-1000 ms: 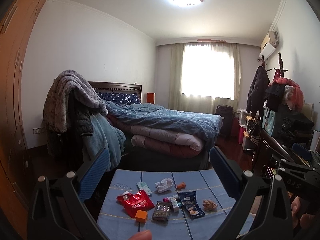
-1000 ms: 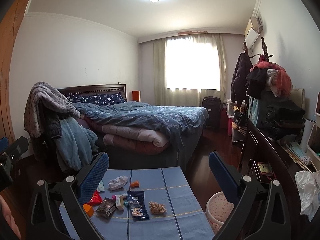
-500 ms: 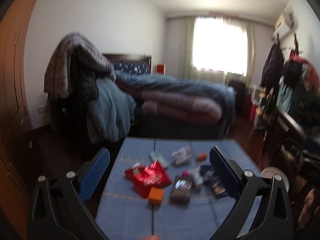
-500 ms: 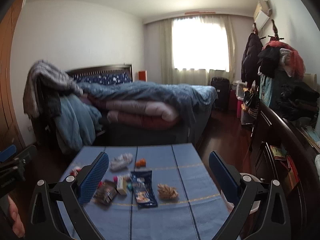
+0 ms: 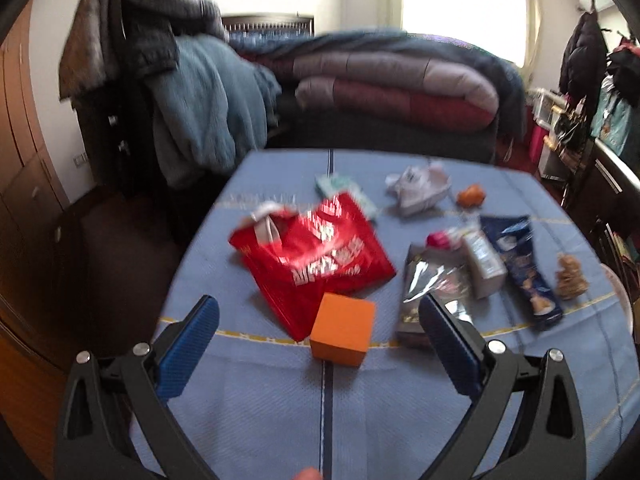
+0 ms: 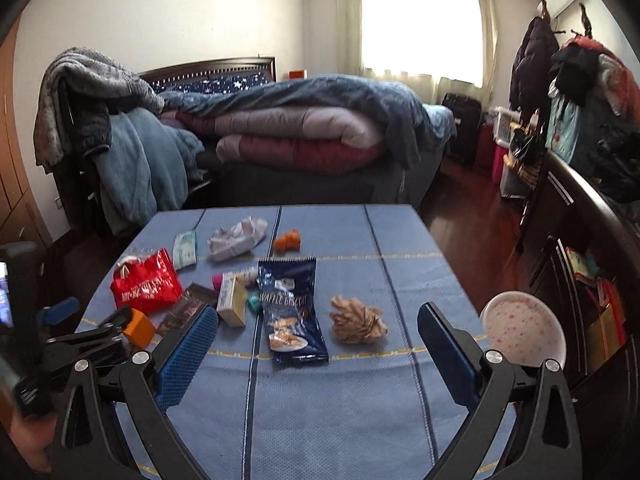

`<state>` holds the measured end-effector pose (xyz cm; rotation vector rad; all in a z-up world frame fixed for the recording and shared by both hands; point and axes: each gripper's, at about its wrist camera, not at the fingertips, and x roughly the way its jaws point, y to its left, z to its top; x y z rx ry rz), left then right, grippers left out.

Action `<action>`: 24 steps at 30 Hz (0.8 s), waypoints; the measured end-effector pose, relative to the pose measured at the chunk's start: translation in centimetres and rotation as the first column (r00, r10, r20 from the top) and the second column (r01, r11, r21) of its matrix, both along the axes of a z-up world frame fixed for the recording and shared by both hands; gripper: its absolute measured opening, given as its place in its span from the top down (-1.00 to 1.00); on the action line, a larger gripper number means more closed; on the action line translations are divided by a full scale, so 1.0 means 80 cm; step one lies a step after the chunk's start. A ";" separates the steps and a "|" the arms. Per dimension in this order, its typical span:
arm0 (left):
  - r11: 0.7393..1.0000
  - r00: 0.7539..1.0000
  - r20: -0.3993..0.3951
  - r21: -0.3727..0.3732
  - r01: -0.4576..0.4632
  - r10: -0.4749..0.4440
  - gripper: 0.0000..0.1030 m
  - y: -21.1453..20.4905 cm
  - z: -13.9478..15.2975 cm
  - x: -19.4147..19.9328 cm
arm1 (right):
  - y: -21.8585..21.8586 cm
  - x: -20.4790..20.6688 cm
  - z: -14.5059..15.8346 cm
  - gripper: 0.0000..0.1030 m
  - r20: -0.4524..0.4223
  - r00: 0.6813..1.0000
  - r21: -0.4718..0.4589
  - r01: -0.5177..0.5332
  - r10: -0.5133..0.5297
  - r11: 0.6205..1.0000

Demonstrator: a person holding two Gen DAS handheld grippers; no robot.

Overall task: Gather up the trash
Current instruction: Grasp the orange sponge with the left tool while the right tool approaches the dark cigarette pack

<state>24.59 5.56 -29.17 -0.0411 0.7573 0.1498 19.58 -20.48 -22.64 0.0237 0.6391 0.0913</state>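
With both tools spread and gripping nothing, left tool [image 5: 318, 330] near the small orange cardboard cube [image 5: 343, 329] on the blue-clothed table [image 5: 260, 400], risks nudging it or snagging the overlapping crinkly red plastic bag [image 5: 312, 254] if closed off-centre.

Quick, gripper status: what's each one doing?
Left gripper: open, holding nothing, orange box between its fingers.
Right gripper: open, empty.

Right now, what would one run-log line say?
left gripper: open, nearing orange box | right gripper: open, empty | trash on table
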 end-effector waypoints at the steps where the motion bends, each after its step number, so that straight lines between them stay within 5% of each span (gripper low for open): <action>1: 1.000 1.000 -0.027 -0.005 0.003 -0.004 -0.93 0.000 -0.010 0.008 | 0.000 0.004 -0.005 -0.93 -0.015 1.000 0.002 -0.001 0.001 1.000; 8: 0.994 0.997 -0.077 -0.106 0.006 -0.015 -0.61 0.007 -0.039 0.026 | 0.000 0.021 -0.031 -0.93 -0.083 0.997 -0.003 -0.002 0.002 1.000; 12: 0.987 0.995 -0.095 -0.160 -0.010 -0.006 -0.05 0.015 -0.045 0.028 | 0.007 0.028 -0.040 -0.93 -0.107 0.994 0.006 -0.020 0.020 1.000; 16: 0.982 0.995 -0.096 -0.187 0.023 -0.041 0.21 0.011 -0.047 0.027 | 0.020 0.034 -0.048 -0.93 -0.135 0.989 0.012 -0.052 0.054 0.999; 24: 0.975 0.999 -0.047 -0.220 0.007 -0.018 0.23 0.025 -0.036 0.008 | 0.073 0.051 -0.063 -0.93 -0.176 0.971 0.047 -0.153 0.159 0.987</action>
